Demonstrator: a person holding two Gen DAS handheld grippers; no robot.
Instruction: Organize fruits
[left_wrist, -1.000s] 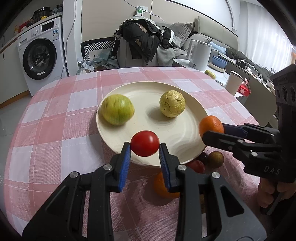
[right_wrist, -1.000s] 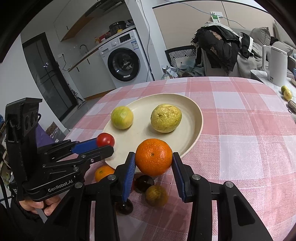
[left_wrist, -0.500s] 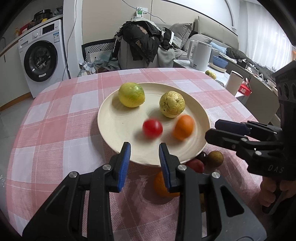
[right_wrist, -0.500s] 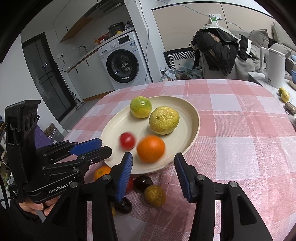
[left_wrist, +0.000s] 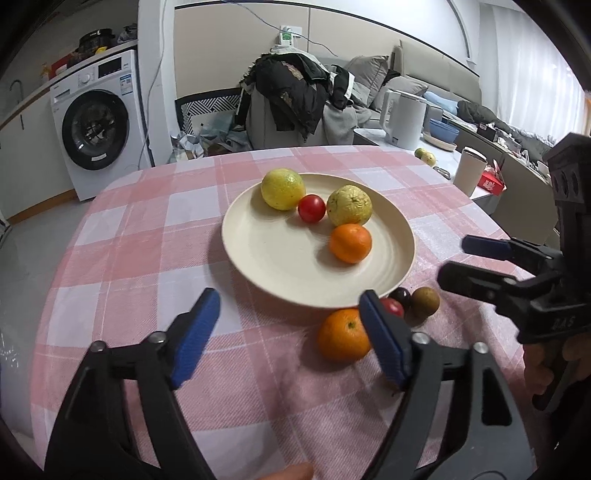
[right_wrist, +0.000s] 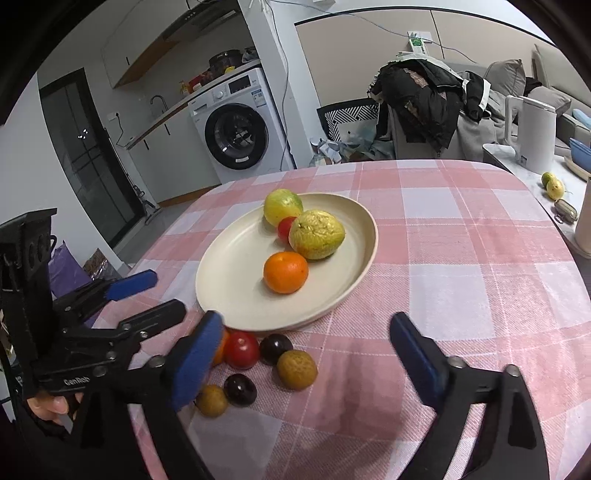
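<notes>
Left gripper (left_wrist: 288, 332) spread wide, empty; right gripper (right_wrist: 306, 354) same. Plate (left_wrist: 258, 258) mid-table holds four fruits: orange (left_wrist: 350, 243), tomato (left_wrist: 311, 208). Loose fruits (right_wrist: 258, 354) by plate's near rim

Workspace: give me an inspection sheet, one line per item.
Surface: round table, pink checked cloth.
Job's things: cream plate holds orange, tomato, two yellow-green fruits; loose by its near rim: orange, tomato, small dark and brown fruits.
Clutter: nothing seen on the cloth.
Grippers: left gripper and right gripper open, empty.
Cables: wire on far wall.
Surroundings: washing machine, kettle, clothes pile.
</notes>
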